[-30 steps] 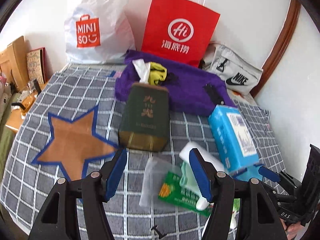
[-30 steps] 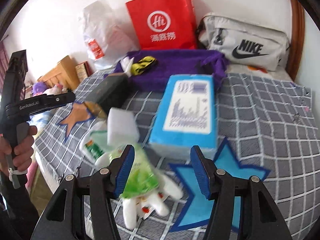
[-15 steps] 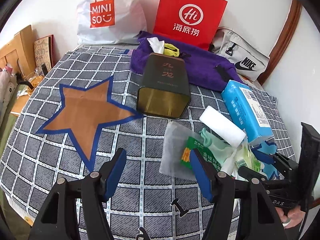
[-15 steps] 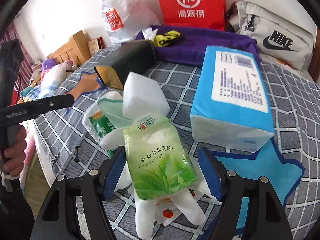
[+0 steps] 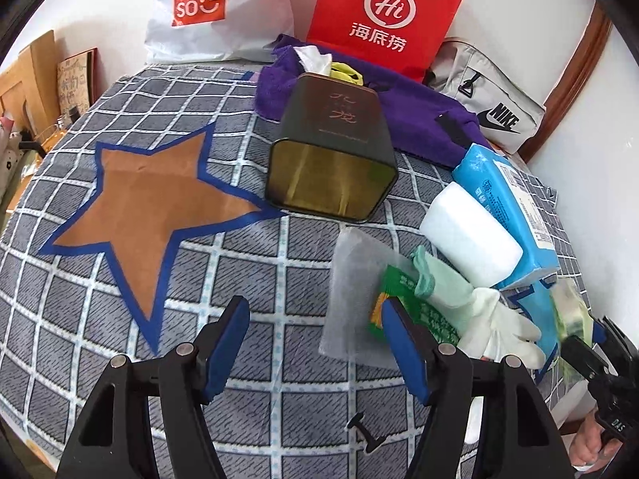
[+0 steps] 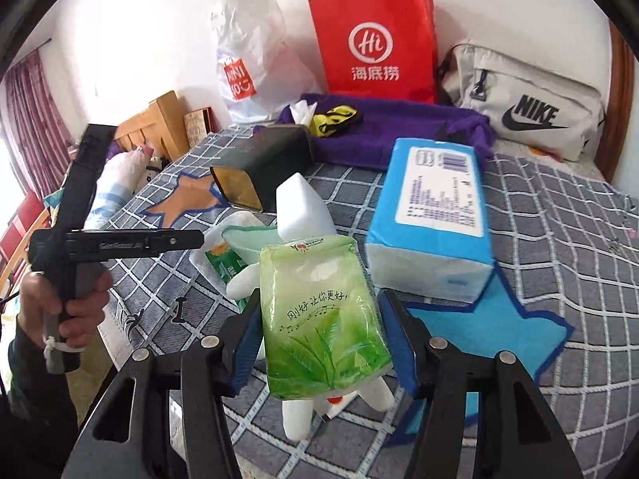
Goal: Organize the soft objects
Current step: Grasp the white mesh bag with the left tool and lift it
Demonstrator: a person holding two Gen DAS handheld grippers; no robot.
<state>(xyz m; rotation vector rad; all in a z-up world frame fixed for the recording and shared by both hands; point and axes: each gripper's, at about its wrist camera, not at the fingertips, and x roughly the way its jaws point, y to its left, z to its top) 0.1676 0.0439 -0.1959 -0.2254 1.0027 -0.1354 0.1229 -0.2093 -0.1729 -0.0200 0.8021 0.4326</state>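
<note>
Left wrist view: I am looking down at a grey checked bedcover (image 5: 247,375) with an orange star patch (image 5: 147,219), and my left gripper (image 5: 315,343) is hanging over it released, nothing between its blue pads. Against the wall I am reading "MINISO" on a white plastic bag (image 5: 211,8), "Hi" with three Chinese characters on a red paper bag (image 5: 383,16), and "NIKE" on a grey pouch (image 5: 491,99). A dark tin (image 5: 331,159) with gold Chinese characters is lying on its side, its open mouth facing me, its long axis running away toward a purple towel (image 5: 419,115). To its right, a white foam block (image 5: 471,239) and a blue tissue pack (image 5: 507,207) are lying side by side, both running diagonally from upper left to lower right. Right wrist view: my right gripper (image 6: 319,343) is closing on a green tissue packet (image 6: 319,319), which is sitting between the blue pads, lifted above a white glove (image 6: 303,411); both pads are pressing its sides. The packet's long axis is pointing away from the camera along the fingers, tilted slightly left at the top, and I am reading a line of Chinese script above a tea-leaf print. I am also seeing "NIKE", "Hi" and a sliver of "MINISO" here, and small illegible print on the blue pack's white label.
</note>
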